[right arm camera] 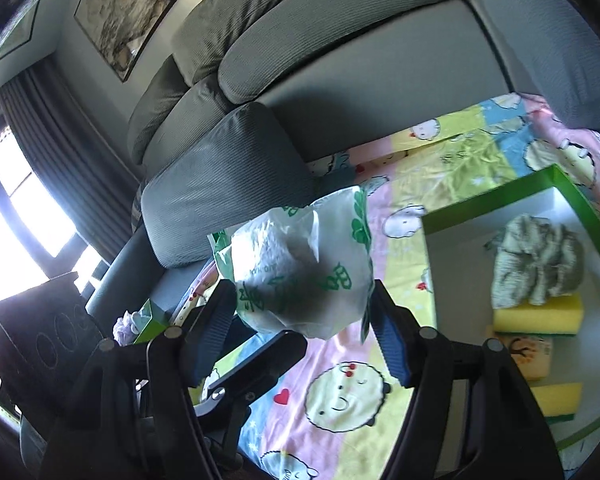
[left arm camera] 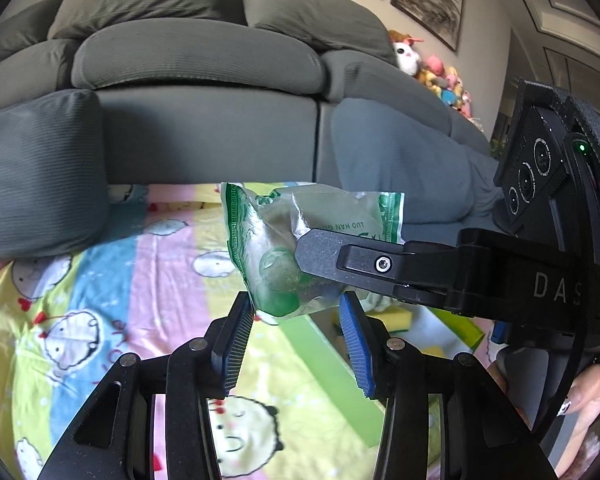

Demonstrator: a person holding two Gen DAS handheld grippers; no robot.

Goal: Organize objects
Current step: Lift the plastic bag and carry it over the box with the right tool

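The green-and-clear plastic packet (left arm camera: 296, 240) carries readable print: "LUO HAN GUO" upside down on its edge in the left wrist view, plus green Chinese characters on the white face in the right wrist view that can't be read w/ certainty. It's crinkly film w/ a round dark fruit-like ball inside, held in the air above the cartoon sheet (left arm camera: 100, 280), in front of the grey sofa (left arm camera: 204, 128). The right gripper (right arm camera: 304, 320) is clenched on the packet: its 2 blue ribbed pads (right arm camera: 388, 332) sit on either side of the bag's lower part and the left view shows one black finger pressed flat on the film. The left gripper (left arm camera: 296, 316) sits just below the packet, pads at the bag's bottom corner; can't tell if they press it or only frame it. "DAS" in pale letters shows on the right gripper's black body, cut off by the frame edge; 3 small round lenses sit on the unit above it. Right of the packet, a green-rimmed box (right arm camera: 500, 200) w/ white inside holds a crumpled grey-green cloth (right arm camera: 536, 264), 2 yellow sponges (right arm camera: 536, 314) and a small orange-printed pack, label too small to read. Soft toys (left arm camera: 440, 72) pile at the sofa's far end, blurred. 2 framed ink landscapes (right arm camera: 124, 20) hang on the wall above the sofa, partly cropped.
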